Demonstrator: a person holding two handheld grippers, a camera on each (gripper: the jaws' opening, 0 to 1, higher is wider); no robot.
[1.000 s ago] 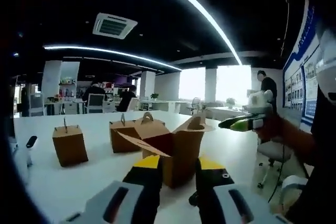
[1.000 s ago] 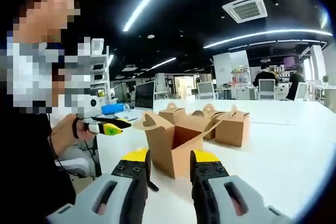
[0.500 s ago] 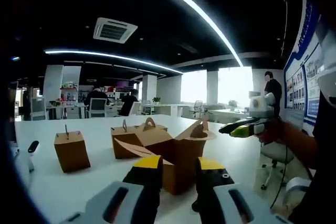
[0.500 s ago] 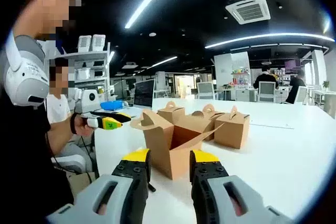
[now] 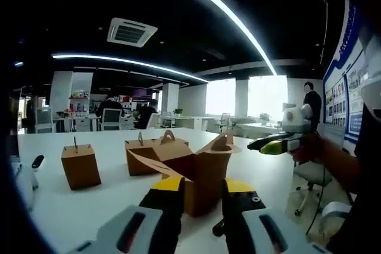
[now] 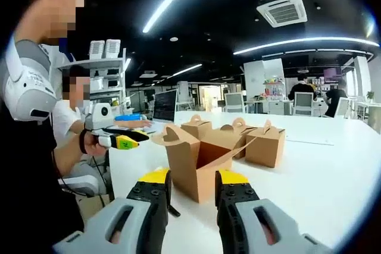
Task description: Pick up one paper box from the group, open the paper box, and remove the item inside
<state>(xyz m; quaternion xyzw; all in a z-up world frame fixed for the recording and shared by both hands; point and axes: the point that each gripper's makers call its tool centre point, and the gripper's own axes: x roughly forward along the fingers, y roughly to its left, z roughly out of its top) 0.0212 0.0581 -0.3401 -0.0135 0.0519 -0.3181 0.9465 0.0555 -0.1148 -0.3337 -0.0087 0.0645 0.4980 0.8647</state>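
A brown paper box (image 5: 202, 176) stands on the white table (image 5: 89, 206) with its top flaps spread open; its inside is hidden from me. My left gripper (image 5: 202, 191) is open just in front of it, nothing between the jaws. From the opposite side, my right gripper (image 6: 192, 182) is also open before the same box (image 6: 193, 165). Each gripper shows in the other's view, hand-held beside the table: the right gripper (image 5: 275, 143) and the left gripper (image 6: 122, 141). A small dark thing (image 6: 173, 210) lies by the box's base.
Closed paper boxes stand behind the open one (image 5: 79, 165) (image 5: 143, 156) (image 6: 265, 144) (image 6: 196, 128). A laptop (image 6: 164, 106) sits at the table's far end. An office chair (image 5: 309, 176) is past the table edge. People sit and stand in the background.
Both views have shifted slightly with the hands. The boxes stay where they were, and the gap between each gripper's jaws is unchanged.
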